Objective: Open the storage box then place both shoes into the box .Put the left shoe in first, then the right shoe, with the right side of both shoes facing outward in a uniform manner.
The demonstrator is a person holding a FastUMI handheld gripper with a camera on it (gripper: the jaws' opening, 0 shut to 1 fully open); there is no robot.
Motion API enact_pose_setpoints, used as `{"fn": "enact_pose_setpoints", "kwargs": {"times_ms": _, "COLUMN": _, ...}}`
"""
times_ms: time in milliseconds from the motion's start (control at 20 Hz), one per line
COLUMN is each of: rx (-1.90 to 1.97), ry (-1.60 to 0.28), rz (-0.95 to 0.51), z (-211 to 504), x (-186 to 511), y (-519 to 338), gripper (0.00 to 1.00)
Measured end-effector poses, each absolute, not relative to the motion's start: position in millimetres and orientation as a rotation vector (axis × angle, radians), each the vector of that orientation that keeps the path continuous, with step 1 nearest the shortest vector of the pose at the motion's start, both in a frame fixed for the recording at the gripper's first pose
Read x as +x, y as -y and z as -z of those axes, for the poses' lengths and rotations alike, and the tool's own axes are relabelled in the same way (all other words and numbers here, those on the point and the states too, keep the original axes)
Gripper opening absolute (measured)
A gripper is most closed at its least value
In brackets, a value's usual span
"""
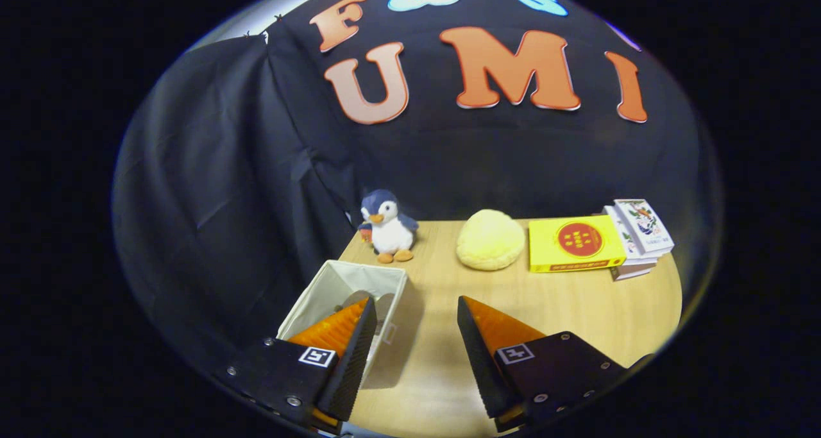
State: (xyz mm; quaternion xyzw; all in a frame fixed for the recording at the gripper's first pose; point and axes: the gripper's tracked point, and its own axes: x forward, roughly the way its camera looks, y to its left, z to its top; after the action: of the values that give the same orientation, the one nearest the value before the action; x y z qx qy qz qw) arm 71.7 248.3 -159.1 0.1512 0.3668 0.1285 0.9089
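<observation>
While the gripper (415, 310) is held above the table (577, 316), its fingers are spread wide and nothing is pinched between them; bare tabletop is seen in the gap. Partly behind the left finger stands the box (346, 290), a pale fabric one with its top open, so the opening step is judged done. Something grey-brown is made out inside the box, just past the left fingertip; it may be a shoe (375, 304), though whether one or both are in, and which way they face, cannot be told. No shoe is seen on the table around the box, so the task is judged to be near its end or finished. Beyond the box a toy penguin (387, 226) is set against the cloth wall, to the right of the box a yellow cushion (490, 239), and further right of the box a stack of books (603, 240)
</observation>
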Motion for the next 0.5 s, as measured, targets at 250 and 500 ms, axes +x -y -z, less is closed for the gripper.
{"fn": "enact_pose_setpoints", "kwargs": {"times_ms": 250, "rx": 0.294, "ry": -0.501, "rz": -0.182, "z": 108, "x": 72, "y": -140, "gripper": 0.84}}
{"fn": "enact_pose_setpoints", "kwargs": {"times_ms": 500, "rx": 0.280, "ry": -0.310, "rz": -0.080, "z": 78, "x": 65, "y": -50, "gripper": 0.87}}
